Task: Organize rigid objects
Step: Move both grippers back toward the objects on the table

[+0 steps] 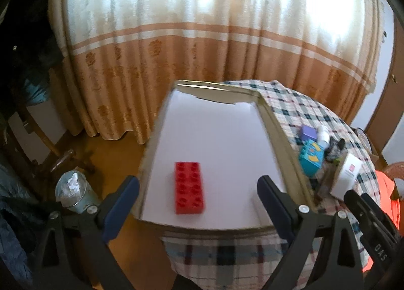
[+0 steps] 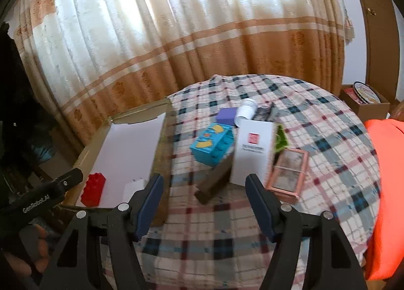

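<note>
A red toy brick (image 1: 189, 188) lies flat inside a shallow cardboard box (image 1: 275, 128) with a white floor, at the table's left. My left gripper (image 1: 198, 189) hovers open above the brick, jaws wide on either side, not touching it. In the right wrist view the same brick (image 2: 93, 189) and box (image 2: 88, 143) sit at left. My right gripper (image 2: 202, 186) is open over the checked cloth, near a dark brown block (image 2: 214, 181). Beyond it stand a white box (image 2: 252, 153), a teal box (image 2: 213, 144), a pink-framed case (image 2: 287, 171), a purple cube (image 2: 226, 116) and a white bottle (image 2: 246, 111).
The round table wears a plaid cloth (image 2: 315, 118). Curtains (image 1: 202, 37) hang behind it. A wrapped bin (image 1: 73, 191) stands on the wooden floor at left, beside chair legs (image 1: 45, 143). An orange garment (image 2: 386, 189) is at the right edge. A carton (image 2: 366, 103) sits far right.
</note>
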A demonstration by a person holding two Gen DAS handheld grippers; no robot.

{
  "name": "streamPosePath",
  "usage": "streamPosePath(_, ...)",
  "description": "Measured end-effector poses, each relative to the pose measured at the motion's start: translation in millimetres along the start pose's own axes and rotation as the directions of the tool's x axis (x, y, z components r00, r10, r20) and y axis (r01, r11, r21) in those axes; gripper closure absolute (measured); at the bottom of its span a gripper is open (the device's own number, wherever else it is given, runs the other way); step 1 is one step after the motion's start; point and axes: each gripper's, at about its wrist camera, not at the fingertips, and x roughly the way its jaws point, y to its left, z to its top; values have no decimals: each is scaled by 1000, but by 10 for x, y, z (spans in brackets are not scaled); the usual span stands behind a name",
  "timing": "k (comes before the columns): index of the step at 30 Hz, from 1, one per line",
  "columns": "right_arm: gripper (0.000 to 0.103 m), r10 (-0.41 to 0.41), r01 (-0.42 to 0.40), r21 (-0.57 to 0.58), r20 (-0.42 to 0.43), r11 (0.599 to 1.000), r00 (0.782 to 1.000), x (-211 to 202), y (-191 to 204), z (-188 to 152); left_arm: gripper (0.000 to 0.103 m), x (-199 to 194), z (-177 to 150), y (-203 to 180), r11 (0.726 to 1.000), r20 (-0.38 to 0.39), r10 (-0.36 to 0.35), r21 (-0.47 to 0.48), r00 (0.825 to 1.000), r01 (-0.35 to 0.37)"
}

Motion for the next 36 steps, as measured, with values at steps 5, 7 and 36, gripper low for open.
streamPosePath(5,34,-28,28,8,5,1000,1000,-42,-120,-26,7,-36,-58,-210,999,-4,-29,41,1000,29)
streamPosePath(7,34,-37,37,20,4,999,999,-53,-179,-35,7,-51,-78,-293,997,0,-32,66,999,32)
streamPosePath(36,34,-173,174,129,-21,976,985,-146,-912,-10,7,-28,-141,-1169,958,-27,-183,219,983,184)
